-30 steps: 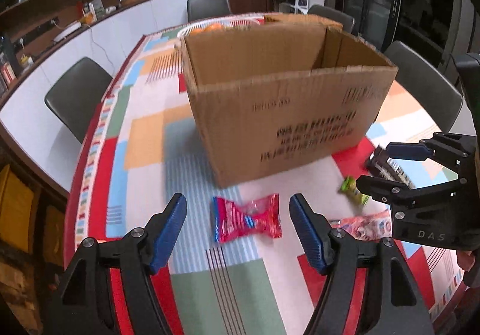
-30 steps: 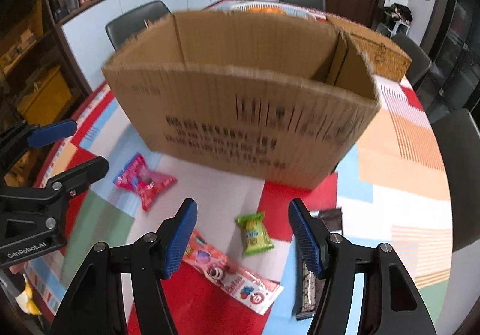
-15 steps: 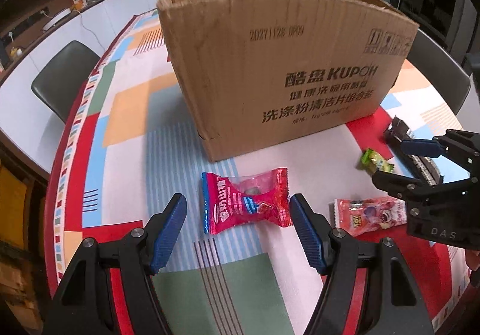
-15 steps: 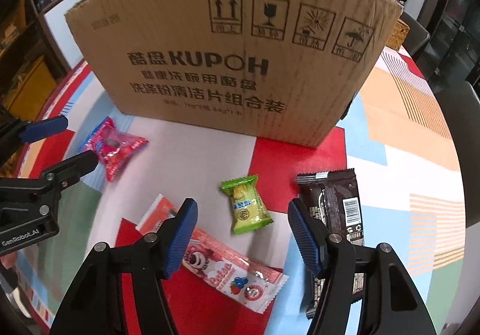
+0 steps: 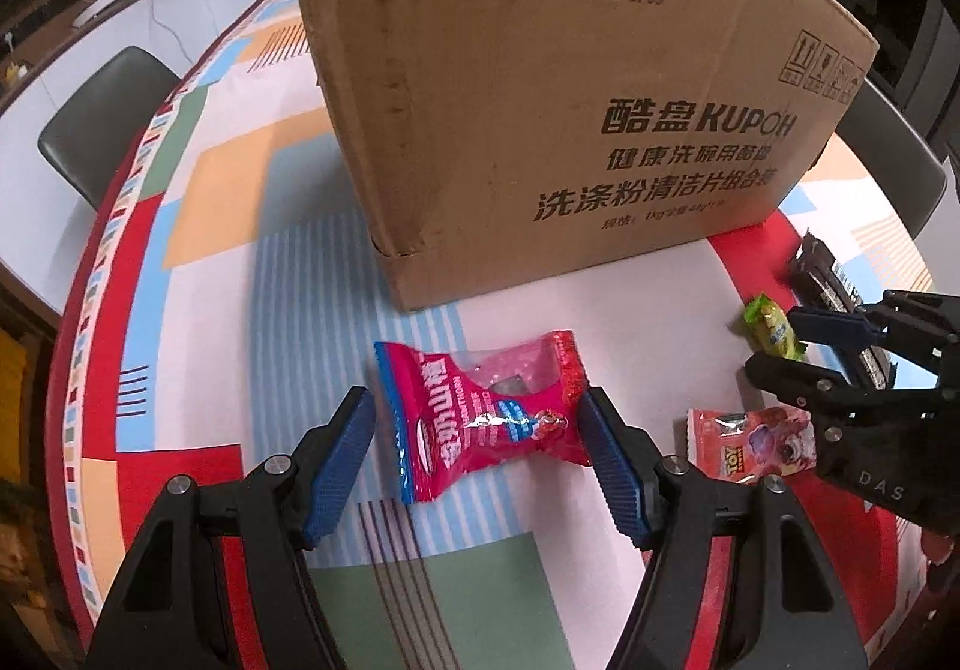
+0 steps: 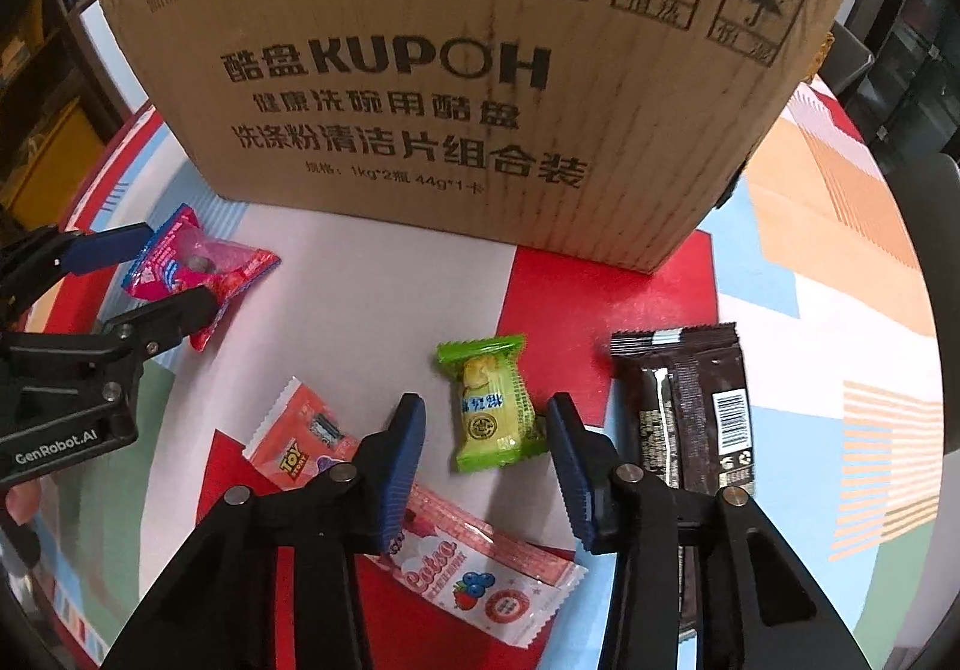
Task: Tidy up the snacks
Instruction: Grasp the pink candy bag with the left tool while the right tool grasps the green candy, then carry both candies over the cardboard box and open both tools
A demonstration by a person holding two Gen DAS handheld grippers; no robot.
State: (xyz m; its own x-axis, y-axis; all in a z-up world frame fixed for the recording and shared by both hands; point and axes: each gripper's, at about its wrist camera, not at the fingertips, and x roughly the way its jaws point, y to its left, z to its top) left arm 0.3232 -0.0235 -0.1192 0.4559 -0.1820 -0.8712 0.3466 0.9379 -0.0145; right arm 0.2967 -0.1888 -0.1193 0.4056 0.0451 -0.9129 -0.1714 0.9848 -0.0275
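Observation:
A red-pink snack pack [image 5: 486, 418] lies flat on the patterned tablecloth between the fingers of my left gripper [image 5: 477, 430]. The jaws are closing; the right pad reaches the wrapper's edge and the left pad stands just clear. A small green candy [image 6: 492, 406] lies between the fingers of my right gripper [image 6: 486, 430], whose jaws are closing with a gap left on the left side. In the left wrist view the right gripper [image 5: 774, 343] hangs over the green candy [image 5: 771, 331]. From the right wrist I see the left gripper [image 6: 162, 274] straddling the red-pink pack [image 6: 198, 268].
A tall cardboard box [image 5: 570, 100] stands just behind the snacks. An orange-pink Toy Story pack [image 6: 300, 430], a pink berry wafer pack [image 6: 480, 574] and a dark brown pack [image 6: 690, 406] lie near the right gripper. A grey chair [image 5: 102, 124] stands at the table's left edge.
Both grippers have sunk toward the table, so the box and snacks look larger. The right jaws have narrowed a lot around the green candy; the left jaws narrowed slightly around the red-pink pack.

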